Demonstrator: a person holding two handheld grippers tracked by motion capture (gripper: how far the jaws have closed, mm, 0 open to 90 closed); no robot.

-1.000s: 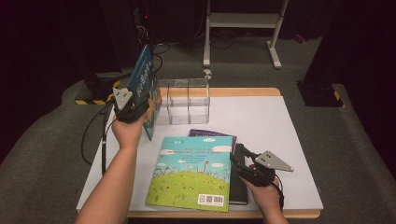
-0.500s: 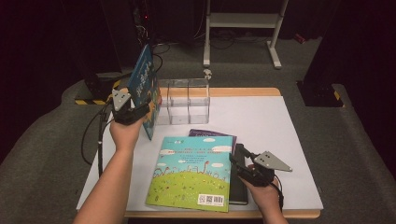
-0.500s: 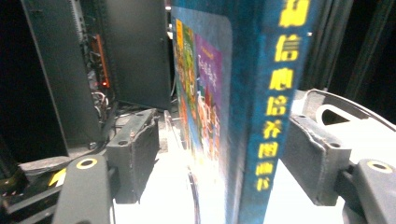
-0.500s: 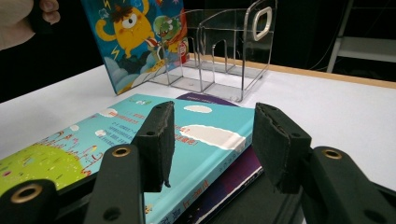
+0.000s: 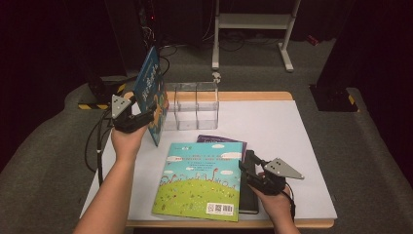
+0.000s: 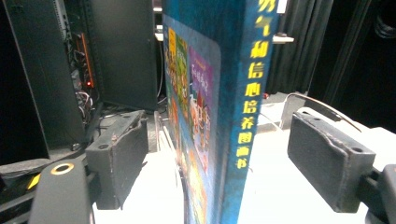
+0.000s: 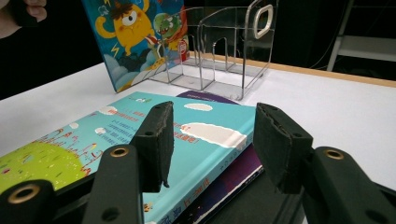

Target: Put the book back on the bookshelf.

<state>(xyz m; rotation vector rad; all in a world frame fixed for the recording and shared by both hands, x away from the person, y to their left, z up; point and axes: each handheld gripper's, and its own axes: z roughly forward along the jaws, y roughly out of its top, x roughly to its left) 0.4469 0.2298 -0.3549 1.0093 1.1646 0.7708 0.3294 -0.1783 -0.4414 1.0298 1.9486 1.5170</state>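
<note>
Your left gripper [image 5: 141, 114] is at the left side of the white worktop [image 5: 292, 141], and the tall blue picture book with yellow letters on its spine [image 5: 152, 95] stands between its fingers [image 6: 329, 161]. The fingers have just been opening: in the left gripper view you see a gap on each side of the spine, so the pads do not press on the book. The book stands upright on its lower edge, a little tilted, just beside the left wall of the clear acrylic book stand with dividers [image 5: 195, 105]. I cannot tell if the book touches that wall or only stands close to it.

Your right gripper [image 5: 248, 171] rests low at the front right part of the worktop. Its fingers [image 7: 156, 142] are apart, and nothing is clamped between them. In the right gripper view they point over the corner of the flat picture book with a green hill and blue sky on the cover [image 5: 202, 180]. This book lies on top of a purple book [image 5: 229, 141], and only an edge of the purple one shows at the far side. A black notebook [image 5: 248, 197] lies just beside the right edge of the green and blue book, under your right gripper. The clear stand is at the far side of the worktop, well apart from this stack.
</note>
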